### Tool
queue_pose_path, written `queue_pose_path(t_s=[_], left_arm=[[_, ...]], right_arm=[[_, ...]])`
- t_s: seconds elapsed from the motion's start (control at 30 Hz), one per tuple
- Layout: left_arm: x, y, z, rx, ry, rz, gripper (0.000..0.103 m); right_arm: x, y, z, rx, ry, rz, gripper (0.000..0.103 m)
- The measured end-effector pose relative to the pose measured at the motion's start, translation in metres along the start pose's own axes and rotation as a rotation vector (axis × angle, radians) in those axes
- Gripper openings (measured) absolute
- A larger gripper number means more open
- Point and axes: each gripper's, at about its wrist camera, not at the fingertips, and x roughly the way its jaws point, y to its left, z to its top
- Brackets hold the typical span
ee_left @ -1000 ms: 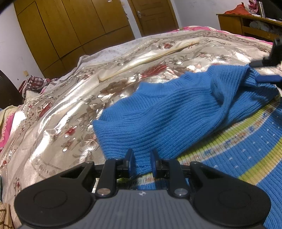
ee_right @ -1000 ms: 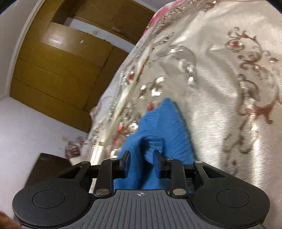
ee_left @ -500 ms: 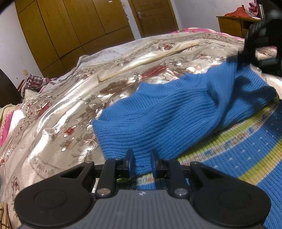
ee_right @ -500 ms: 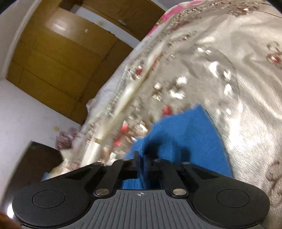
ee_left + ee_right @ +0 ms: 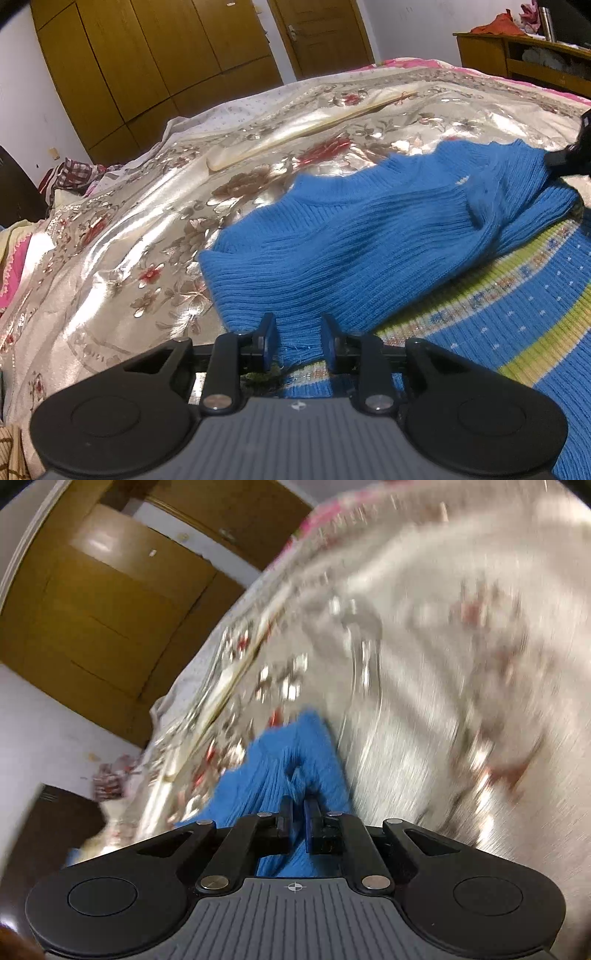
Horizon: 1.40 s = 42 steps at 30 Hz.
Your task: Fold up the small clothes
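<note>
A blue knit sweater with green and yellow stripes lies on the bed, its plain blue part folded over the striped body. My left gripper sits low at the near hem. The blue hem fills the gap between its pads, and the jaws are opening slightly. My right gripper has its narrow jaws pinched on a bunch of blue knit, and they are opening a little too. In the left wrist view the right gripper shows at the right edge, on the sweater's far corner.
The shiny floral bedspread covers the bed all around the sweater. Beyond the bed stand wooden wardrobes and a door, with a wooden shelf at the back right. Checked clothes and dark furniture lie left.
The right gripper closed from wide onto the blue knit, lifted it, then came back down to the right with it. The left gripper stayed at the hem.
</note>
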Motion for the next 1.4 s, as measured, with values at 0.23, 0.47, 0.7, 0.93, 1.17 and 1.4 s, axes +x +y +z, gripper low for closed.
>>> queue_pose_path(t_s=[0.23,0.47,0.7,0.93,1.17,1.4], left_arm=[[-0.001,0.0,0.0,-0.008,-0.001,0.001,0.034],[-0.001,0.002,-0.002,-0.015,-0.004,-0.005,0.035],[0.001,0.002,-0.001,-0.01,-0.003,-0.006,0.035],[0.001,0.001,0.0,-0.004,-0.003,-0.003,0.036],[0.0,0.002,0.0,-0.008,-0.003,-0.006,0.036],[0.0,0.007,0.0,-0.041,-0.01,-0.013,0.036]], right_arm=[[-0.002,0.038,0.003,-0.273,-0.038,0.018,0.049],[0.031,0.055,0.002,-0.586,0.117,-0.113,0.023],[0.005,0.055,0.005,-0.686,0.086,-0.088,0.014],[0.008,0.062,0.001,-0.763,0.124,-0.102,0.027],[0.03,0.073,-0.005,-0.883,0.204,-0.151,0.005],[-0.013,0.105,0.026,-0.755,-0.032,0.11,0.004]])
